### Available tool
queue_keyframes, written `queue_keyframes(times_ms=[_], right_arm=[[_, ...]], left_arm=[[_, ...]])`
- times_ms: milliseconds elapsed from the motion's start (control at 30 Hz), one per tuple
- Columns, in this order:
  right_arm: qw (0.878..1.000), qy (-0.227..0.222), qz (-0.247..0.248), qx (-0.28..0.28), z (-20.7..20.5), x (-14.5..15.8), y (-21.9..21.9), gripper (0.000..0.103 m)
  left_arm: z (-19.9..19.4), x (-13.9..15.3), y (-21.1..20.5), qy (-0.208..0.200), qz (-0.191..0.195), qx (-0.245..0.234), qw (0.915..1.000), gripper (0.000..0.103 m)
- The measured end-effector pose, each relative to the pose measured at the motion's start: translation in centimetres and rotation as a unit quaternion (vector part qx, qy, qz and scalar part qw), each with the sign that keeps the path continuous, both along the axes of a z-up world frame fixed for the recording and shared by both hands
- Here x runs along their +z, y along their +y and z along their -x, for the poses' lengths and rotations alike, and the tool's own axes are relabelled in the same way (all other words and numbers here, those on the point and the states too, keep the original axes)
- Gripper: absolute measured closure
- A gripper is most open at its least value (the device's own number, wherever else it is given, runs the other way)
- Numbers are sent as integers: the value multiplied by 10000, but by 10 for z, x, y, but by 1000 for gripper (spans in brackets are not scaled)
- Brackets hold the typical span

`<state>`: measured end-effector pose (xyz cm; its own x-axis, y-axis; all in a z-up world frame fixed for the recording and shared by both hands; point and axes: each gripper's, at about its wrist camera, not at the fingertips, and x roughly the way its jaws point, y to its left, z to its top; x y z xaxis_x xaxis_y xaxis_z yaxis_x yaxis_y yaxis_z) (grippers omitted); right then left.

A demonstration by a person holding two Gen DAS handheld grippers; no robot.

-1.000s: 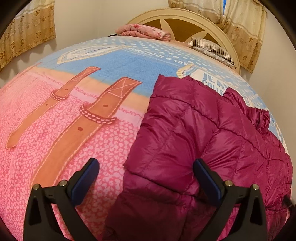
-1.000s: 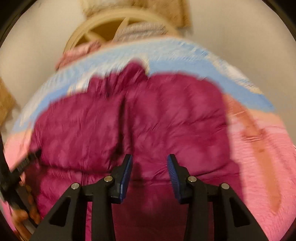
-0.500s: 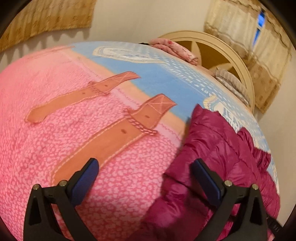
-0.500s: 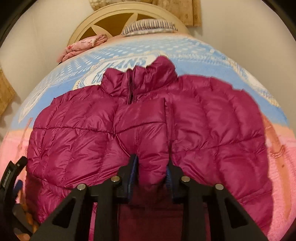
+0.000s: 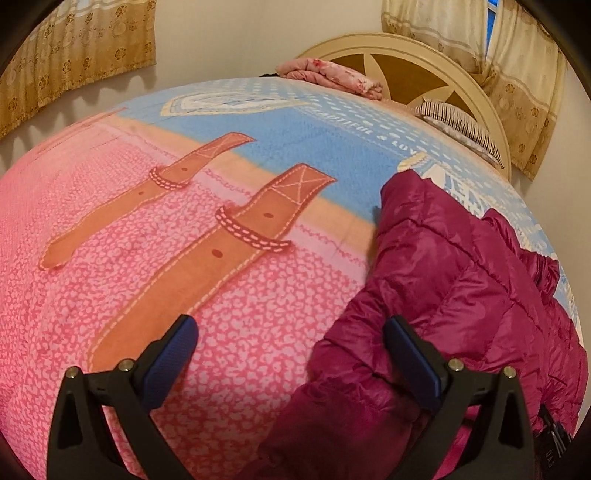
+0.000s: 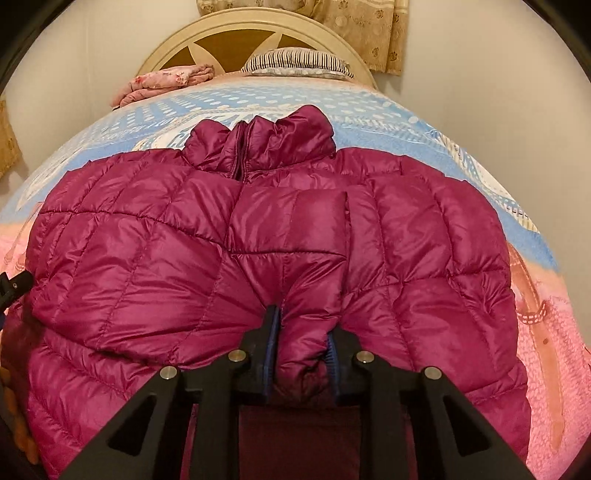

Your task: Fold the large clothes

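A magenta quilted puffer jacket (image 6: 155, 251) lies spread on the bed, collar toward the headboard. A sleeve is folded across its front. My right gripper (image 6: 301, 343) is shut on the end of that sleeve (image 6: 306, 295) at the jacket's middle. In the left wrist view the jacket (image 5: 443, 280) fills the lower right. My left gripper (image 5: 291, 354) is open and empty at the jacket's left edge, its right finger (image 5: 413, 362) over the fabric and its left finger (image 5: 170, 358) over the bedspread.
The bedspread (image 5: 155, 295) is pink with brown strap prints and blue toward the headboard (image 6: 255, 33). A folded pink floral cloth (image 6: 166, 83) and a striped pillow (image 6: 295, 62) lie at the head. Walls and curtains (image 5: 77, 55) stand close around the bed.
My right gripper closed on the folded sleeve and holds it over the jacket's middle. My left gripper swung left away from the jacket and has come partly back toward its edge, staying open.
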<state>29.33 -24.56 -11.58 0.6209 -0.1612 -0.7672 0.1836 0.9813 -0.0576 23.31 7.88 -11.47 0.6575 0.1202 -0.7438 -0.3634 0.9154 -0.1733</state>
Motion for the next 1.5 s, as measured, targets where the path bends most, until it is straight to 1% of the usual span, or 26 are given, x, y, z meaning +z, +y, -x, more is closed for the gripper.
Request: queue_keyframes(times_ms=[167, 233, 333, 400, 467, 500, 567, 600, 633, 733, 800, 867, 967, 1033, 1067, 1133, 1200, 1300, 1333, 1400, 1433, 1500], right_arm=[[9996, -93, -284, -12, 1, -1, -8, 79], [9995, -98, -289, -10, 2, -1, -7, 79], [9995, -91, -303, -17, 1, -1, -9, 78], [9992, -70, -391, -17, 2, 1, -10, 75], [9983, -34, -584, -7, 4, 5, -16, 66], [9975, -32, -713, -5, 8, 9, -20, 64], [9956, -129, -932, 0, 17, 18, -28, 55], [9948, -189, -1003, 10, 21, 22, -32, 53], [9943, -244, -1041, 9, 24, 26, -36, 51], [9926, -506, -1098, -107, 32, 48, -51, 50], [9924, -557, -1086, -172, 32, 59, -56, 50], [9931, -458, -1058, -226, 27, 64, -58, 50], [9926, -245, -1184, -134, 15, 56, -52, 50], [9948, -47, -1011, -145, 5, 44, -43, 50], [9949, 99, -996, -150, 3, 34, -39, 60], [9919, 350, -1223, -63, 2, 20, -33, 80], [9918, 359, -1230, -13, 11, 18, -27, 80], [9913, 472, -1176, 357, 28, 16, -11, 80], [9925, 517, -1011, 462, 33, 15, -6, 80], [9931, 574, -882, 527, 35, 14, -6, 80], [9926, 604, -911, 537, 33, 13, -8, 80], [9908, 661, -1043, 558, 28, 13, -15, 77]], left_arm=[[-1, 0, -3, 66, -104, -4, 9999, 0], [-2, 0, -5, 98, -139, -23, 9999, 0], [-4, 1, -7, 158, -138, -212, 9996, 0], [-2, 4, -11, 207, -245, -434, 9985, 0], [-1, 9, -15, 255, -418, -717, 9962, 0], [0, 12, -18, 274, -594, -861, 9941, 0], [1, 22, -23, 231, -930, -1057, 9898, 0], [2, 27, -24, 194, -1040, -1137, 9879, 0], [2, 32, -25, 158, -1085, -1188, 9868, 0], [1, 49, -26, 0, -1050, -1326, 9856, 0], [-2, 62, -30, -85, -963, -1477, 9843, 0], [-7, 71, -38, -142, -919, -1659, 9817, 0], [-18, 78, -52, -179, -1020, -1764, 9789, 0], [-25, 81, -58, -188, -1129, -1729, 9783, 0], [-29, 81, -61, -144, -1133, -1726, 9783, 0], [-34, 81, -64, -68, -1028, -1755, 9791, 0], [-37, 83, -67, -42, -957, -1787, 9792, 0], [-43, 84, -77, -95, -1099, -1797, 9775, 0], [-46, 81, -80, -92, -1168, -1791, 9768, 0], [-54, 72, -84, -20, -1290, -1677, 9774, 0], [-58, 63, -84, 59, -1340, -1585, 9782, 0], [-63, 43, -83, 303, -1306, -1492, 9797, 0]])
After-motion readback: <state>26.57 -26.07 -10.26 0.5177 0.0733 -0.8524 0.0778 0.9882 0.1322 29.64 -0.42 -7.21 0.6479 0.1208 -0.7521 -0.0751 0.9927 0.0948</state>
